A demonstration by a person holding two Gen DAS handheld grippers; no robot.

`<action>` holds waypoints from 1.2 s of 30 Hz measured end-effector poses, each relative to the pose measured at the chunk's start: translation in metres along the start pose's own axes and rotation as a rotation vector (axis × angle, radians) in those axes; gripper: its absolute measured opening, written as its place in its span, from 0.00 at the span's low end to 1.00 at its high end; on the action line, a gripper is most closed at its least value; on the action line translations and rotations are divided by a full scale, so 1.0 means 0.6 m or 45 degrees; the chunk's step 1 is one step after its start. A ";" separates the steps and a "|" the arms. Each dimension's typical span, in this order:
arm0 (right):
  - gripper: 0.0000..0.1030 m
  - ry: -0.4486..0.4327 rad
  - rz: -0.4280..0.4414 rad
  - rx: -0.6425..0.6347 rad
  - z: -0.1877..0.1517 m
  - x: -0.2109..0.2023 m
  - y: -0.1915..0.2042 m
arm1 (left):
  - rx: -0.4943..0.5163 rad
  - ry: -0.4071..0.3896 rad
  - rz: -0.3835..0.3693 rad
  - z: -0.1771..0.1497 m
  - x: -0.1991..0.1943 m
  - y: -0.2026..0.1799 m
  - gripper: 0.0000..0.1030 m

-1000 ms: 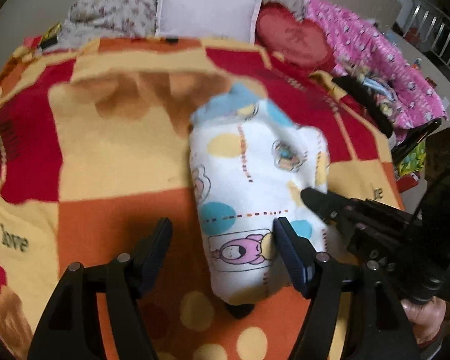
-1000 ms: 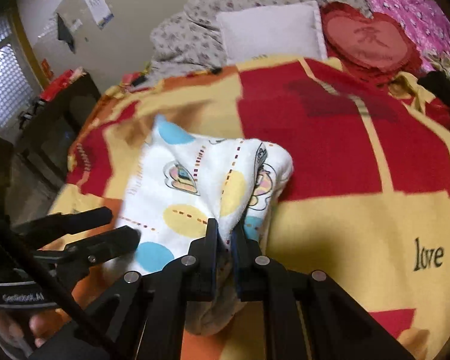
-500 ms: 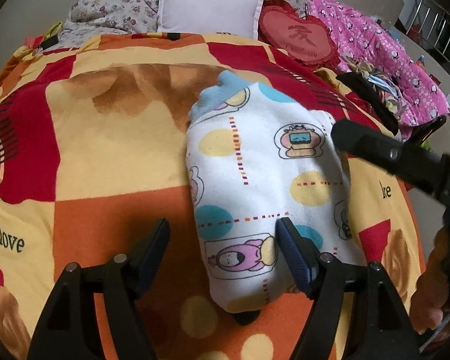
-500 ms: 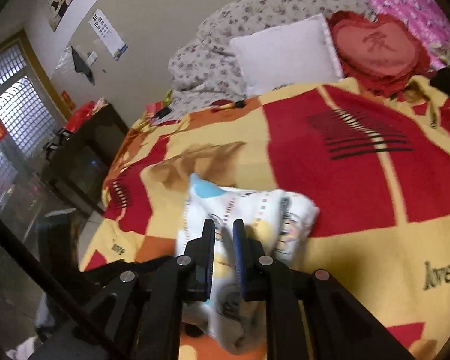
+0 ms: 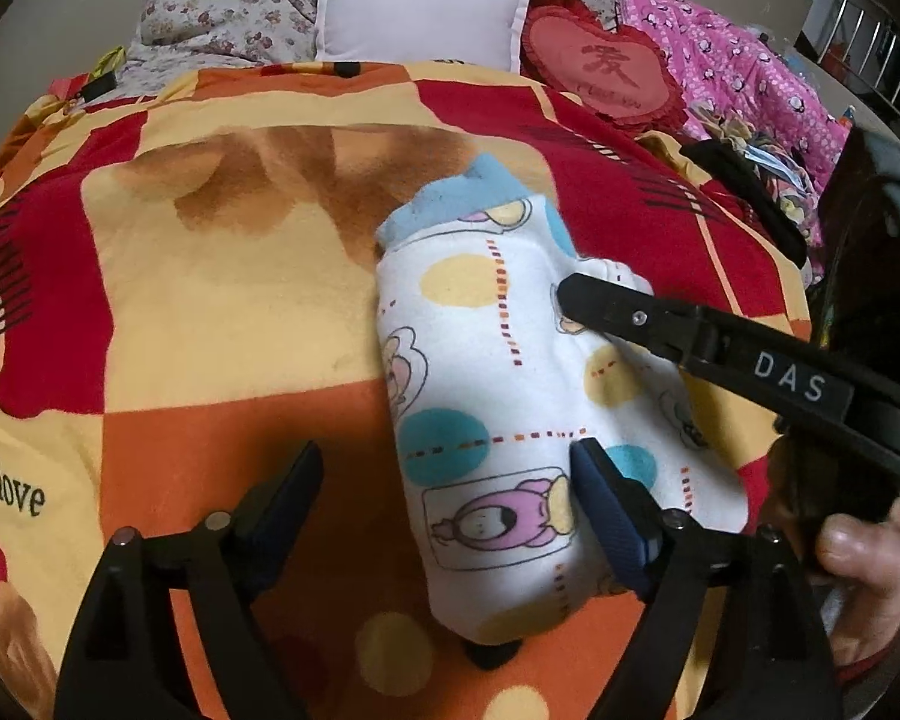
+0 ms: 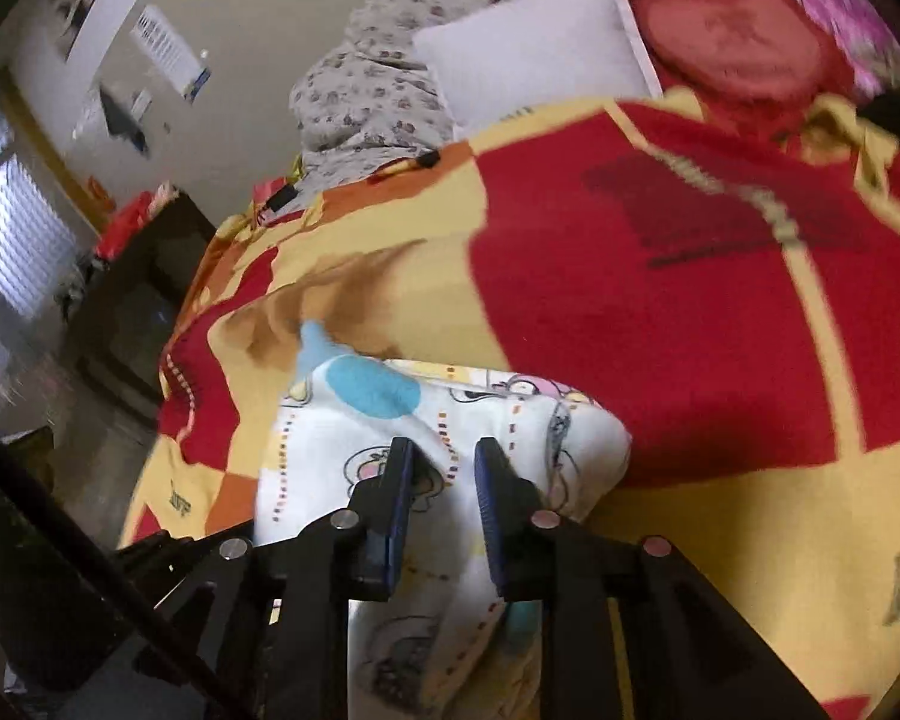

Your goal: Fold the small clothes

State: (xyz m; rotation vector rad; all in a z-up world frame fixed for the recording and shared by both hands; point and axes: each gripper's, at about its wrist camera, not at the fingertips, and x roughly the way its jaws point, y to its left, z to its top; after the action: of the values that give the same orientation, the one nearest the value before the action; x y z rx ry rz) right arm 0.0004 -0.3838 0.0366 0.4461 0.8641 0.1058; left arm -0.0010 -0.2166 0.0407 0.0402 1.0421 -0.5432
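Our left tongs (image 5: 444,498) are opening wide, their right finger (image 5: 606,510) over the garment's (image 5: 498,360) near end, the other over the blanket (image 5: 222,276); nothing is pinched. Our right tongs (image 6: 444,480) are opening too, a narrow gap with cloth (image 6: 450,420) under it, though blur hides whether the pads touch it. The folded garment lies mid-blanket. Beyond sit a white pillow (image 5: 420,12) and heart cushion (image 5: 606,72).

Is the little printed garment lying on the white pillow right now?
No, the garment lies on the red, orange and yellow blanket, well in front of the white pillow at the head of the bed.
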 end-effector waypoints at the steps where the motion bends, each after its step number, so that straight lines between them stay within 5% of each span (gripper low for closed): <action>1: 0.18 -0.010 0.034 0.019 -0.001 0.004 -0.009 | -0.006 0.002 0.000 0.001 0.002 0.001 0.85; 8: 0.22 0.012 0.088 0.051 0.003 -0.023 -0.005 | -0.035 0.010 -0.023 -0.005 -0.014 0.012 0.87; 11: 0.32 -0.009 0.082 0.003 -0.010 -0.061 0.013 | -0.025 0.001 -0.019 -0.016 -0.038 0.020 0.87; 18: 0.33 0.004 -0.119 -0.187 -0.070 -0.101 0.062 | -0.013 -0.031 0.065 -0.042 -0.062 0.035 0.87; 23: 0.39 0.039 -0.283 -0.259 -0.094 -0.064 0.059 | -0.024 0.003 0.053 -0.046 -0.034 0.030 0.87; 32: 0.56 -0.022 -0.155 -0.111 -0.089 -0.096 0.038 | -0.063 -0.041 0.045 -0.050 -0.059 0.033 0.87; 36: 0.75 -0.054 -0.073 -0.020 -0.086 -0.110 0.036 | -0.141 -0.073 -0.059 -0.043 -0.071 0.048 0.88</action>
State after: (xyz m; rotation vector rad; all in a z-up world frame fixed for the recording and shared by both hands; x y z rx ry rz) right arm -0.0800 -0.3648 0.0634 0.4070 0.8328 0.0501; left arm -0.0258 -0.1667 0.0564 -0.0972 1.0175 -0.5253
